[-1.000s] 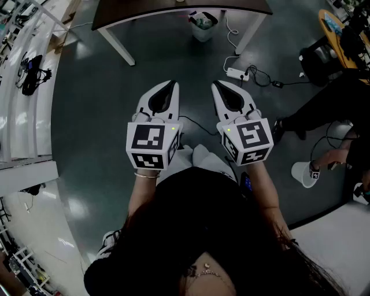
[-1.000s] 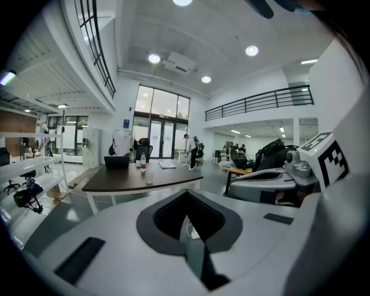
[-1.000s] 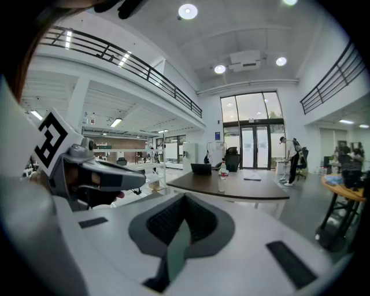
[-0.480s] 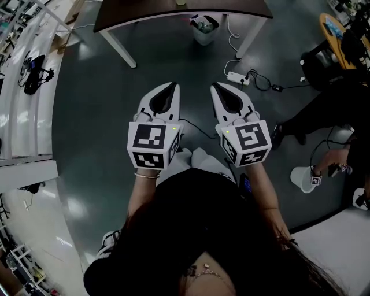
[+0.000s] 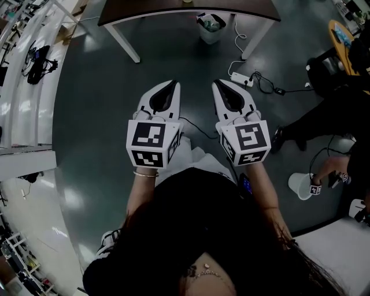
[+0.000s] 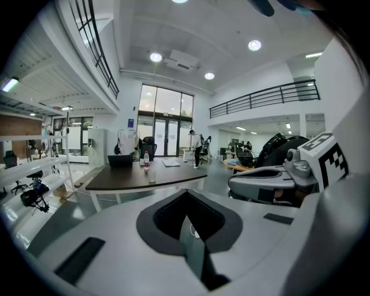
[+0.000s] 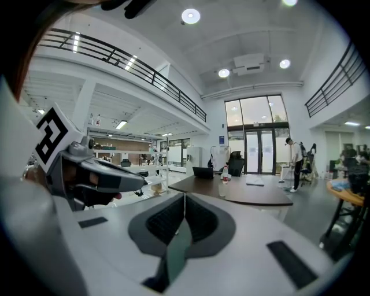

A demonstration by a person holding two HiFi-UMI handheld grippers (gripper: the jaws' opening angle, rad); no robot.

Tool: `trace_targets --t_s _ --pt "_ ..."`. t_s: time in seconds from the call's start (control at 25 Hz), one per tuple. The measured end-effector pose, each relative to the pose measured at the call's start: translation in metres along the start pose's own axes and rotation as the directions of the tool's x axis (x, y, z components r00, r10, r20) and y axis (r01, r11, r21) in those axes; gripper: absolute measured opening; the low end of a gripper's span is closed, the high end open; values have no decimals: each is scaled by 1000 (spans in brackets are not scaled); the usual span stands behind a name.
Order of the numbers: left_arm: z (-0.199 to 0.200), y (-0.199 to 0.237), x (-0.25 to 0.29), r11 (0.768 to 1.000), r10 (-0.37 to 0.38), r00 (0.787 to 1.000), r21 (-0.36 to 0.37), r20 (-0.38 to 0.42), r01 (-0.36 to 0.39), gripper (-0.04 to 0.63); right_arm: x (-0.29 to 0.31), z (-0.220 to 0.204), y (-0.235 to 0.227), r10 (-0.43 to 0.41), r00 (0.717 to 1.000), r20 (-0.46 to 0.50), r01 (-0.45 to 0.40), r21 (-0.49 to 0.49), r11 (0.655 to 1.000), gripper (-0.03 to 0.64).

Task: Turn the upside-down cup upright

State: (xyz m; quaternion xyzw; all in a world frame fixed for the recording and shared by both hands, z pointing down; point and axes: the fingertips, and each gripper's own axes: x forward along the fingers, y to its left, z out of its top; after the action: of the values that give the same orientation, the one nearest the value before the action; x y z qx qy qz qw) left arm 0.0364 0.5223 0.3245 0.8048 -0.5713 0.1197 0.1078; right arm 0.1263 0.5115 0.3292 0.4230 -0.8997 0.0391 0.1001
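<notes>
My left gripper and right gripper are held side by side in front of the person, over the dark floor, both shut with nothing between the jaws. Each gripper view shows its jaws meeting in a closed seam, on the left gripper and the right gripper. Far ahead stands a dark-topped table with white legs. A small clear cup stands on it, also seen as the cup in the right gripper view. It is too small to tell which way up it is.
On the table are a laptop and a water bottle. A waste bin stands under it, with a power strip and cables on the floor. A seated person is at the right, white shelving at the left.
Both grippers keep their place and stay shut. The head view has shifted a little, so the table and floor sit slightly further right in the picture.
</notes>
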Motion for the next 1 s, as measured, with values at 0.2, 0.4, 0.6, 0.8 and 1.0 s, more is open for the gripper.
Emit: trace_targets --t_s 0.2,0.4,0.6,0.8,1.0 --pt "-3 11 19 1000 -2 1000 3 -13 2 -6 19 -6 -10 -11 1000 -4 11 11 1000 17" --pt "4 38 52 1000 -13 1000 5 -22 13 -6 54 -4 -27 -27 1000 -7 27 28 999 18" --pt "21 81 92 1000 -20 1000 12 -18 20 -6 108 6 -43 -56 998 -1 56 51 997 18" --pt "45 116 124 999 -40 999 14 16 40 -6 153 25 -55 -79 997 13 78 54 995 18" --pt "51 136 150 998 -68 997 10 23 67 -6 183 32 -66 -107 994 16 106 48 993 18"
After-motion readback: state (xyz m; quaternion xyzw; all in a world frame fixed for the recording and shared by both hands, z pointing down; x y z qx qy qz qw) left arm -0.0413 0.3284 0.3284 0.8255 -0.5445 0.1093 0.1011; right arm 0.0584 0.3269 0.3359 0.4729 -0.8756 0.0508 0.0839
